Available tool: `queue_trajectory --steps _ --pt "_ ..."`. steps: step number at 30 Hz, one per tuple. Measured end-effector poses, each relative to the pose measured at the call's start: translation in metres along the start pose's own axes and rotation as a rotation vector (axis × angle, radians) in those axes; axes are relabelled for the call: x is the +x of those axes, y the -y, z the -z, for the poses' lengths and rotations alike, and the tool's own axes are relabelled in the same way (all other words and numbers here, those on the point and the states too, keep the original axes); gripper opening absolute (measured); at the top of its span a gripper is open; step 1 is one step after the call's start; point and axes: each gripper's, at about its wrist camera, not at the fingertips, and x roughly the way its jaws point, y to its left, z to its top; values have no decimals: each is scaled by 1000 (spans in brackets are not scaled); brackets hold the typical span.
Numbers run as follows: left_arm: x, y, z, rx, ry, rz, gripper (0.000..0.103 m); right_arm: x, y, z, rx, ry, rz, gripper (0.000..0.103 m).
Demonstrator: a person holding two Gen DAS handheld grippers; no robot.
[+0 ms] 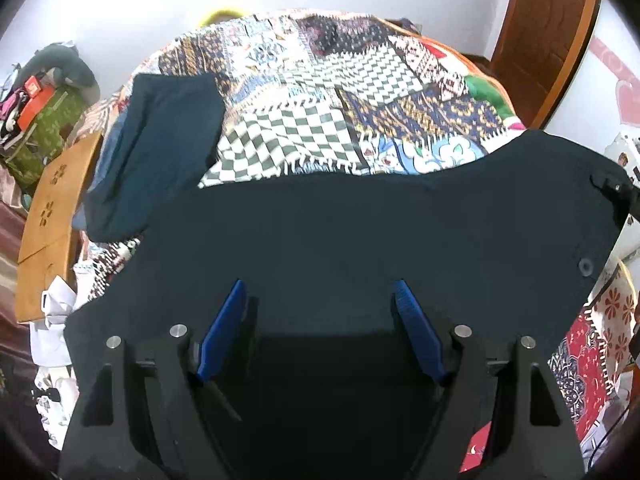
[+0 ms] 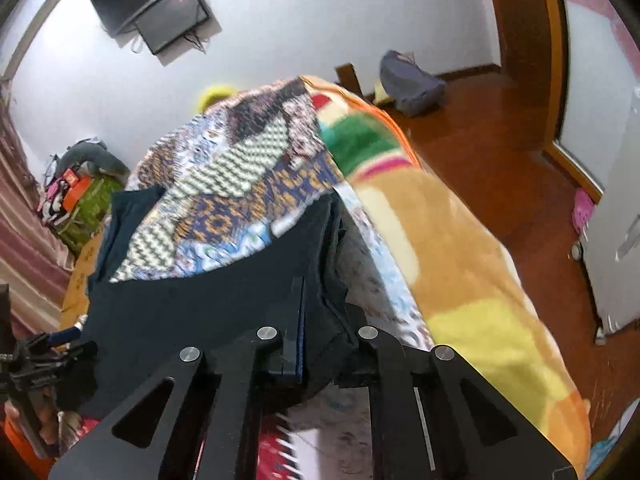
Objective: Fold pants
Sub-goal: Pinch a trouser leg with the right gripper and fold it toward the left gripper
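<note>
Dark navy pants [image 1: 340, 232] lie spread across a patchwork bedspread [image 1: 304, 92]; one leg runs up at the far left. My left gripper [image 1: 320, 296] is open, its blue pads [image 1: 224, 328] wide apart just over the pants' near part, holding nothing. My right gripper [image 2: 316, 320] is shut on the pants' right edge [image 2: 324, 280], the cloth bunched between its fingers. It shows at the right end of the pants in the left wrist view [image 1: 612, 190]. The pants also spread leftward in the right wrist view [image 2: 192, 312].
A bed with an orange, green and yellow blanket [image 2: 460, 264] hangs over the right side. A wooden headboard [image 1: 48, 216] and cluttered green box [image 1: 36, 136] stand left. Red-brown floor [image 2: 500, 140], a grey bag [image 2: 412, 84] and a door lie right.
</note>
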Motion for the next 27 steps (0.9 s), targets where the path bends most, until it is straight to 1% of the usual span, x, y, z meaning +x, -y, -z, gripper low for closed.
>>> queue_trajectory --steps 5,7,11,13,16,17,19,20,23,27 --pt "-28 -5 0 5 85 -19 78 -13 -34 -15 -52 56 -46 8" --pt "-42 -10 3 0 123 -21 82 -18 -51 -22 -73 74 -73 8" --pt "-67 -21 9 -12 187 -36 82 -23 -83 -33 -124 105 -114 8" --pt "-81 -28 13 -25 225 -44 83 -24 -101 -38 -151 117 -137 8" --pt "-96 -39 18 -51 257 -41 84 -24 -122 -43 -180 129 -169 8" --pt "-99 -41 19 -60 265 -38 84 -24 -132 -43 -193 131 -183 8" --pt "-108 -49 23 -80 287 -37 94 -22 -149 -44 -214 131 -209 8" --pt "-113 -53 26 -90 306 -39 95 -19 -160 -44 -230 128 -225 8" --pt "-123 -63 32 -97 333 -59 96 -11 -186 -41 -262 110 -264 8" --pt "-126 -74 41 -114 331 -74 97 4 -224 -28 -298 64 -317 8"
